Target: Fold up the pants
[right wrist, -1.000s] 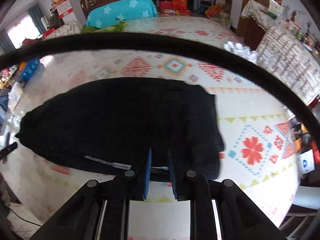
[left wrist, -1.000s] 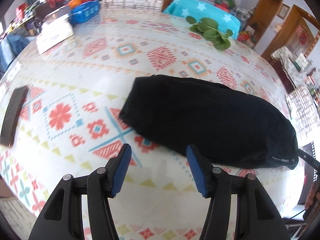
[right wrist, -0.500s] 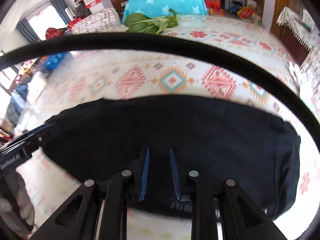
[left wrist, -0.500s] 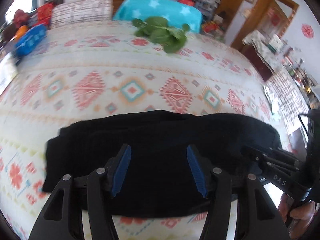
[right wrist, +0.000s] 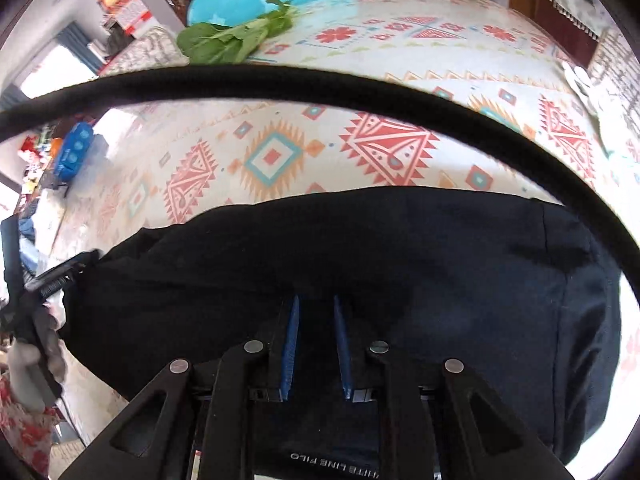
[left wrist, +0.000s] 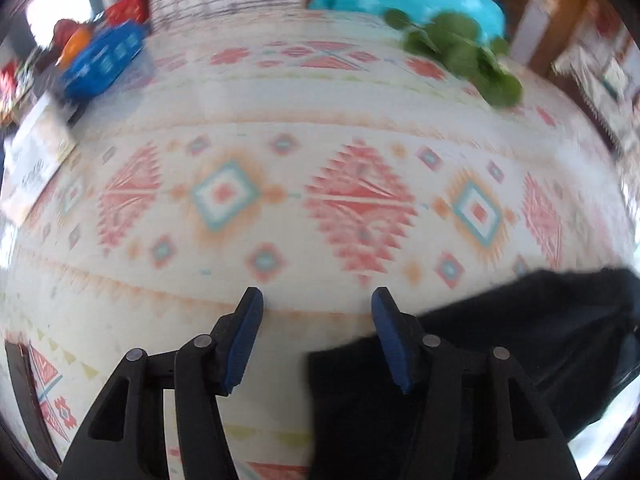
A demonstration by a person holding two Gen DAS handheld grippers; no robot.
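Daylight fills both views, brightest from a window far beyond the right gripper's fingers, up to their left. The left wrist view is smeared with motion blur beyond its sharp fingers. The right view is crisper. Fisheye bending curves the table; corners go black. The black pants swallow detail.

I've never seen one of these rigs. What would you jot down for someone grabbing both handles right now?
Left gripper: open, jaws closing, nothing between them, above the table just beside the pants' end.
Right gripper: nearly shut, closing, over the pants; can't tell if fabric is pinched.
Pants: one long black band, flat on the table.
Done: apparently laid leg on leg.
Left: fold the ends together.
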